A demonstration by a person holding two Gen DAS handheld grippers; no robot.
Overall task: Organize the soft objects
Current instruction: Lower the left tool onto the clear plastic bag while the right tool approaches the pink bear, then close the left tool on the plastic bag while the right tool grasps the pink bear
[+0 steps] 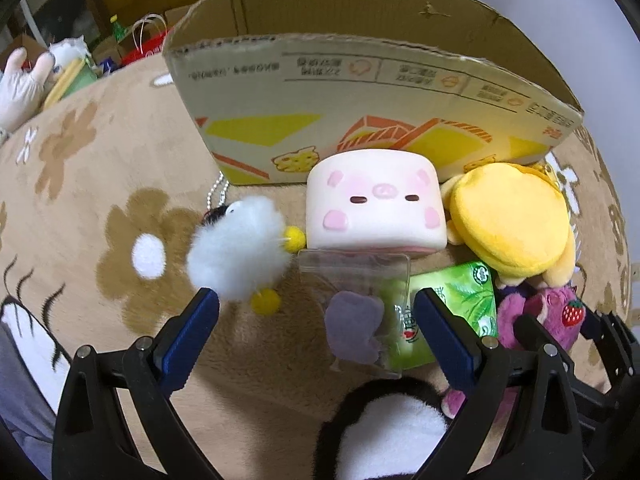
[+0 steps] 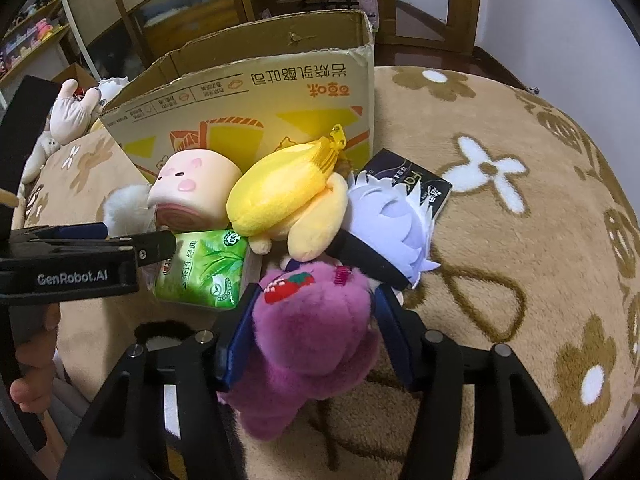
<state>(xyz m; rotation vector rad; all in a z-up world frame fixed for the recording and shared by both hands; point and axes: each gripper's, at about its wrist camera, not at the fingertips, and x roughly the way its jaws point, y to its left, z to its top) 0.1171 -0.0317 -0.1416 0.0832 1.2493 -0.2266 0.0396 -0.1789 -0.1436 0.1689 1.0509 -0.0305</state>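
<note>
A cardboard box (image 1: 360, 92) stands open on the flowered blanket; it also shows in the right wrist view (image 2: 256, 96). In front of it lie a pink pig cube (image 1: 376, 200), a white fluffy toy (image 1: 240, 248), a yellow plush (image 1: 508, 220), a green tissue pack (image 1: 460, 296) and a clear bag with a purple piece (image 1: 356, 320). My left gripper (image 1: 316, 308) is open around the clear bag. My right gripper (image 2: 312, 316) is shut on the purple strawberry bear (image 2: 312, 328), which also shows in the left wrist view (image 1: 536, 316). A white-haired doll (image 2: 392, 224) lies behind the bear.
A black-and-white plush (image 1: 384, 432) lies close under my left gripper. A dark packet (image 2: 412, 176) lies under the doll. More toys (image 2: 76, 108) sit at the far left. Shelves and cabinets (image 2: 192, 4) stand behind. Bare blanket (image 2: 520, 208) spreads to the right.
</note>
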